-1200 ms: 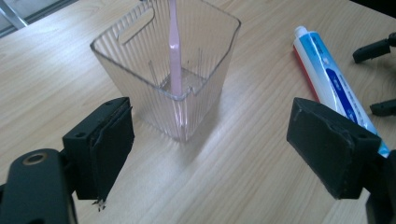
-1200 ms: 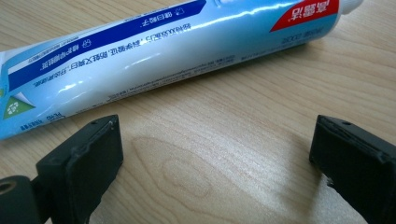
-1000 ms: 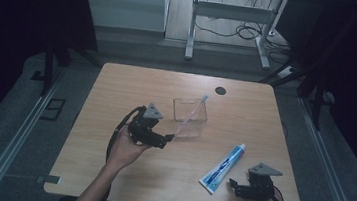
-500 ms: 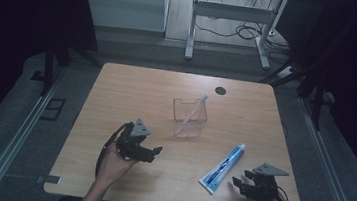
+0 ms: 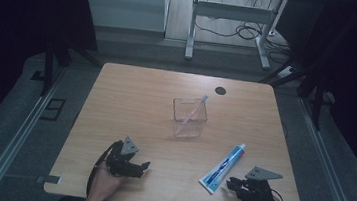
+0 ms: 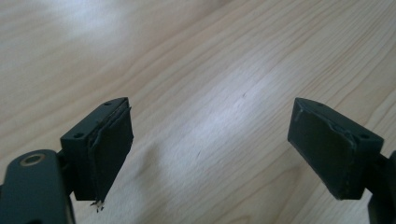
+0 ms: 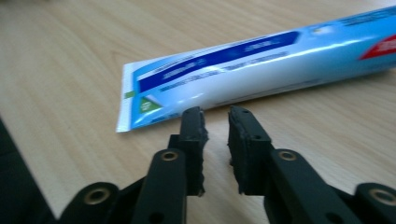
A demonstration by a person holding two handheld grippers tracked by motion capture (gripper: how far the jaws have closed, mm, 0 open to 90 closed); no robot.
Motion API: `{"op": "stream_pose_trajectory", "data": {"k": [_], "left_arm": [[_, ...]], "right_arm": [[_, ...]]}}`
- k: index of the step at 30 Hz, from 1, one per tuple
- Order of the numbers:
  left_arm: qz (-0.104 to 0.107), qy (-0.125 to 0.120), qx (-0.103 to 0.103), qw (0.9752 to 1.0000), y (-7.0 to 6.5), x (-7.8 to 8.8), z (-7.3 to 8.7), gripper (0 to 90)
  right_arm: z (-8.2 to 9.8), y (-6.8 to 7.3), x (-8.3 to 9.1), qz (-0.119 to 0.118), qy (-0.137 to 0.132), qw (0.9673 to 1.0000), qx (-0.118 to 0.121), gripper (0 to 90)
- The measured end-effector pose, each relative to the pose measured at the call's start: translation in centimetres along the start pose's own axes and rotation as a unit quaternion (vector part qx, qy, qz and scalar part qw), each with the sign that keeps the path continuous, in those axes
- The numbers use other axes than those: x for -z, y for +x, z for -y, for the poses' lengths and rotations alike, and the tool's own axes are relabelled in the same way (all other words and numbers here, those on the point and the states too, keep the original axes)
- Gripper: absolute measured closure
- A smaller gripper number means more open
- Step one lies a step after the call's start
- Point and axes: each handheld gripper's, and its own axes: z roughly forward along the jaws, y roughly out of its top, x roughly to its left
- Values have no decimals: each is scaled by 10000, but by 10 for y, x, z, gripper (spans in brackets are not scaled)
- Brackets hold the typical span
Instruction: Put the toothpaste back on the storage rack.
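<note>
Left gripper spread wide over bare wood

Two black fingers rise from the bottom corners, pads facing each other across a broad gap with nothing between them. Under them runs the pale counter, its grain slanting, with a soft glare at the upper left.
</note>
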Motion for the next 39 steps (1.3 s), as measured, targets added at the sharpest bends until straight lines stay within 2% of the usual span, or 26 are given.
{"op": "stream_pose_trajectory", "data": {"k": [7,12,19,29,39], "left_arm": [[-81,205,-24,9998,3,-7,9,144],[49,115,148,9998,7,-8,12,140],[56,129,136,9998,8,-7,12,139],[53,131,140,9998,8,-7,12,139],[52,130,141,9998,8,-7,12,140]], "right_arm": [[-5,10,-13,-58,187,9996,214,800],[-9,12,-19,-60,187,9995,235,799],[-18,12,-30,-88,153,9997,187,796],[-39,15,-50,14,212,9993,310,793],[-59,7,-67,165,387,9987,294,797]]}}
